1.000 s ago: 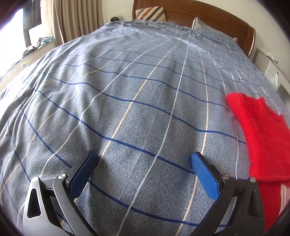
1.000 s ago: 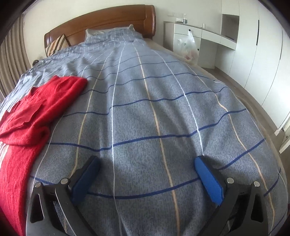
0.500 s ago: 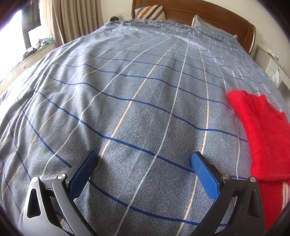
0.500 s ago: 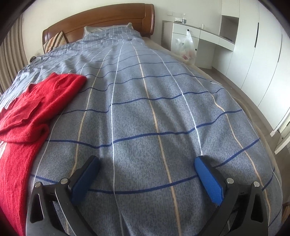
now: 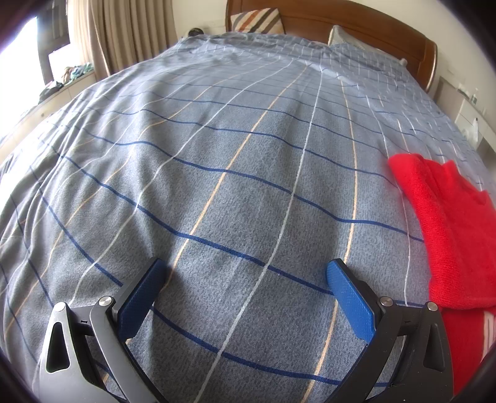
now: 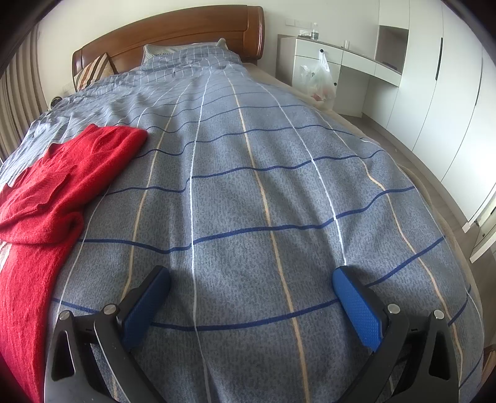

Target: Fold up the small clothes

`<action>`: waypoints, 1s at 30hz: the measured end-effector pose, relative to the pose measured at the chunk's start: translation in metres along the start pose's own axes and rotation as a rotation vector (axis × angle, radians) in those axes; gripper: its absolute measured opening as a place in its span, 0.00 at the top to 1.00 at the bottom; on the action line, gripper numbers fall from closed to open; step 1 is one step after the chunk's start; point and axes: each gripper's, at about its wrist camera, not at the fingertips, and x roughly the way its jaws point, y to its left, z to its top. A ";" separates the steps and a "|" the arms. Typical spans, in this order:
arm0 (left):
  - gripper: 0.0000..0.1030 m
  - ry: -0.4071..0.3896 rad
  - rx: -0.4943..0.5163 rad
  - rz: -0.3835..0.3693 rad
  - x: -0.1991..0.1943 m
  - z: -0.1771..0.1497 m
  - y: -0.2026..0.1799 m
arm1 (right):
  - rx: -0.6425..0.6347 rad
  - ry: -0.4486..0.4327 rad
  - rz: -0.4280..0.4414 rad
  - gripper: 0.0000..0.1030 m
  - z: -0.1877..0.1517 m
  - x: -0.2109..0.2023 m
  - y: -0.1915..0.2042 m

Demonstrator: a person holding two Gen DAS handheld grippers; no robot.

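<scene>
Both tongs were held wide apart and empty over the blue-grey checked bed cover [image 5: 235,192]: the left tongs [image 5: 245,272] and the right tongs [image 6: 251,279]. The red knitted garment [image 6: 59,198] was seen lying partly folded on the bed between them, touched by neither.

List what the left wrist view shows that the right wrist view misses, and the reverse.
Only the left wrist view shows the beige curtains and the bright window ledge with clutter beside them.

Only the right wrist view shows the white wardrobe doors, the white desk unit and a plastic bag hanging on it.

Both show the blue checked bedspread, the wooden headboard, a striped cushion and the red knitted garment. Each sees its own gripper open and empty: left gripper, right gripper.
</scene>
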 end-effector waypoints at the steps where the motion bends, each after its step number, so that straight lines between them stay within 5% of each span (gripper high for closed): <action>1: 0.00 0.000 0.000 0.000 0.000 0.000 0.000 | 0.000 0.000 0.000 0.00 0.000 0.000 0.000; 30: 0.00 0.001 -0.001 0.001 0.000 0.001 -0.001 | 0.000 0.012 0.004 0.00 0.000 0.003 0.002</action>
